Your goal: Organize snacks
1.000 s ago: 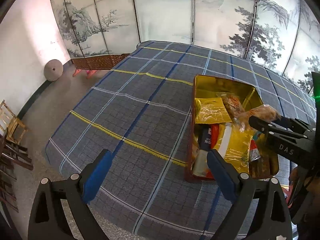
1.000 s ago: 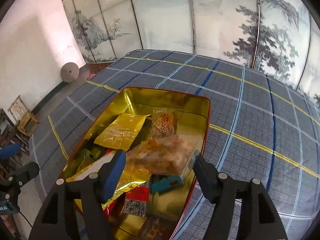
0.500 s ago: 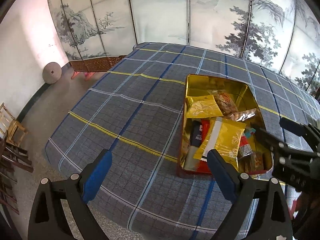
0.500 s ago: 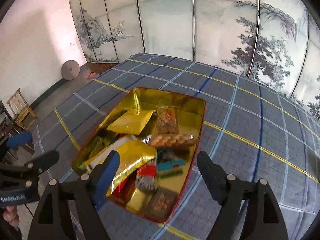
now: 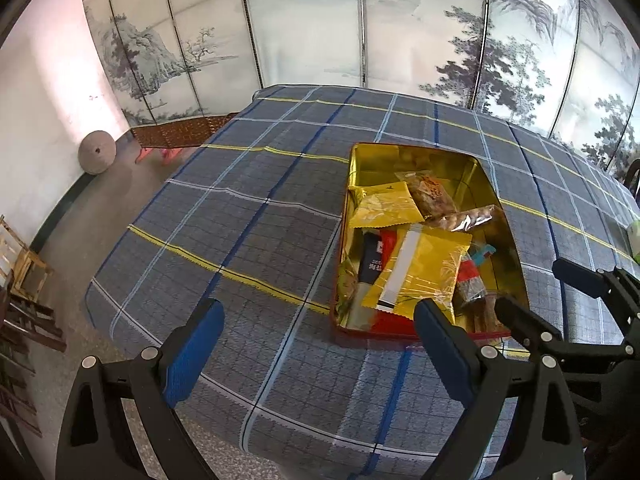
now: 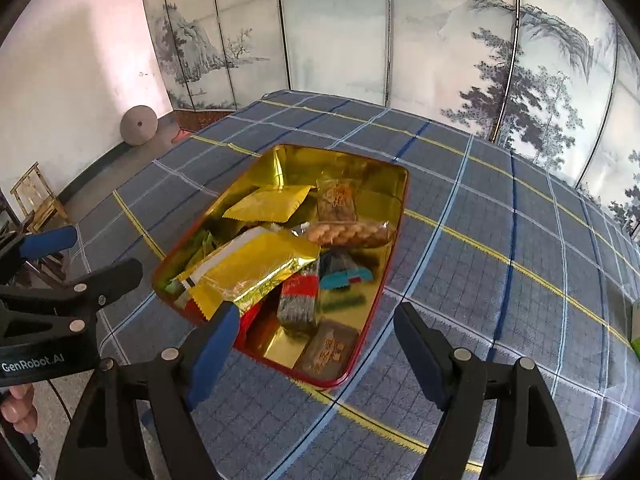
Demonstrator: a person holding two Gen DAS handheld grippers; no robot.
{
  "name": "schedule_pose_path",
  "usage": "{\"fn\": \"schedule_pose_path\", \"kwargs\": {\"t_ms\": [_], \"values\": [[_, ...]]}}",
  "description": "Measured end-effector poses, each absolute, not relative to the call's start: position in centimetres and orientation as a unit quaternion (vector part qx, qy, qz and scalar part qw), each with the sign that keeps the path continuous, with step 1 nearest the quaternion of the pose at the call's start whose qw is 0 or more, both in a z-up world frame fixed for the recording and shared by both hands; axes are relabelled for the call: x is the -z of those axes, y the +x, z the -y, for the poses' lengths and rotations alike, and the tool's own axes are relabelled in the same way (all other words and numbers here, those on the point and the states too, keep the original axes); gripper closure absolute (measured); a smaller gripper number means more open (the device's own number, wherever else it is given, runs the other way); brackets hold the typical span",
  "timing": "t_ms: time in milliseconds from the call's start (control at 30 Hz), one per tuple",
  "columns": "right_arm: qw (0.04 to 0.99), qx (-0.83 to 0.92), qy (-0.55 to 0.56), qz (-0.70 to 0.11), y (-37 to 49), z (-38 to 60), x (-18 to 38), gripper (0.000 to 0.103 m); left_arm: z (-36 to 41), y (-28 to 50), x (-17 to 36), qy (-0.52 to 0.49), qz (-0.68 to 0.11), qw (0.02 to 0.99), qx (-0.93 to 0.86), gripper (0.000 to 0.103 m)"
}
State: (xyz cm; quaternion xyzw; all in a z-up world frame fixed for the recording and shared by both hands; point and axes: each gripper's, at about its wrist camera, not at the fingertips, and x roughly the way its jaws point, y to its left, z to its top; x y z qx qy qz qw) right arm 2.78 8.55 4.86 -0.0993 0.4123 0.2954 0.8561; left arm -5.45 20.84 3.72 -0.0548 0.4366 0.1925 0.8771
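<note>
A red tin with a gold inside [image 5: 416, 151] [image 6: 394, 216] sits on the plaid tablecloth and holds several snack packets: a large gold pack [image 6: 256, 268] [image 5: 420, 268], a yellow pouch [image 6: 266, 204], a clear bag of twisted biscuits [image 6: 348, 234] [image 5: 466, 218]. My left gripper [image 5: 316, 334] is open and empty, above the cloth left of the tin's near end. My right gripper [image 6: 316, 334] is open and empty, above the tin's near corner; it also shows in the left wrist view [image 5: 536, 292].
The blue-grey plaid table [image 5: 248, 216] [image 6: 500, 240] drops off at its left edge to a concrete floor. A painted folding screen [image 6: 340, 40] stands behind. Wooden stools [image 5: 24, 276] and a round stone disc [image 5: 97, 152] are on the floor at left.
My right gripper let go of the clear biscuit bag, which now lies in the tin, and pulled back and up. Both grippers have drawn back from the tin.
</note>
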Motion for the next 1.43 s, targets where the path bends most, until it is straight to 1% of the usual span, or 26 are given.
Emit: {"fn": "schedule_pose_path", "kwargs": {"t_ms": [1433], "values": [[0.849,-0.285,-0.102,-0.433,3.1,-7.7,-4.0,0.022,-20.5,-4.5,-3.4,-0.048,-0.443,0.875,-0.189,0.008]]}}
